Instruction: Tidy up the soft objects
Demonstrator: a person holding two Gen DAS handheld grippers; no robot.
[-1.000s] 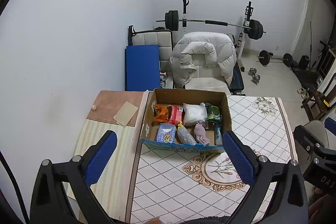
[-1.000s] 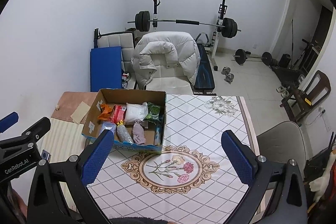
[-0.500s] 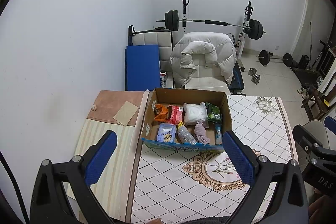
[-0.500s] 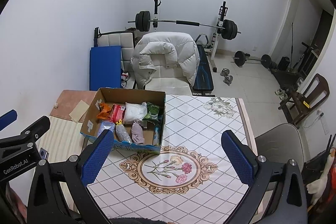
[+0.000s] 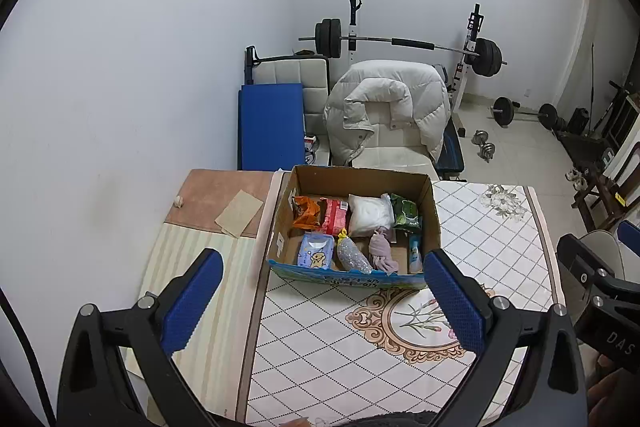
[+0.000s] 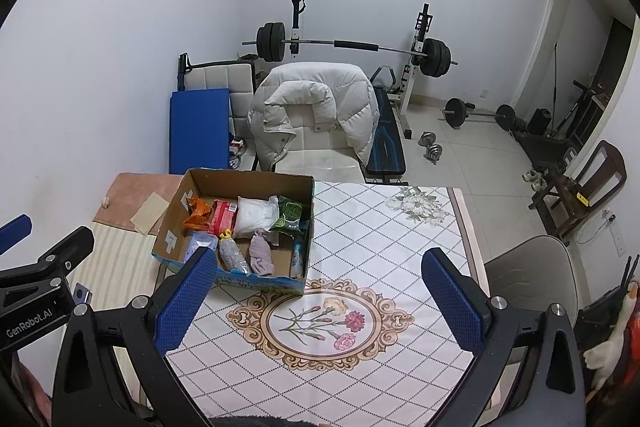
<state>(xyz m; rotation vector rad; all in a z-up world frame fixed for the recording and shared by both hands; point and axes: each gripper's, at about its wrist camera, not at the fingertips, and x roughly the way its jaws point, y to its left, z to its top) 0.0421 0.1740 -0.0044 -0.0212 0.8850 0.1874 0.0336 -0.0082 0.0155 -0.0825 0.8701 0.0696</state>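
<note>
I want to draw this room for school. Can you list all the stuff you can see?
cardboard box: 1, brown, on table
orange packet: 1, in box, back left
red packet: 1, beside orange one
white bag: 1, box middle
green packet: 1, back right
blue tissue pack: 1, front left
pink cloth: 1, front
tablecloth: 1, white, flowered
puffy coat: 1, white, on chair
barbell: 1, black, on rack
left gripper: open
right gripper: open

Lighting: even, cool indoor light — source not visible; white wall (image 5: 160, 47) brightly lit, no glare. Shadows: soft, faint, beside the cardboard box (image 6: 240, 227) on the worktop (image 6: 380, 247). Focus: sharp throughout. Distortion: strong fisheye bowing — black vignette at all corners.
</note>
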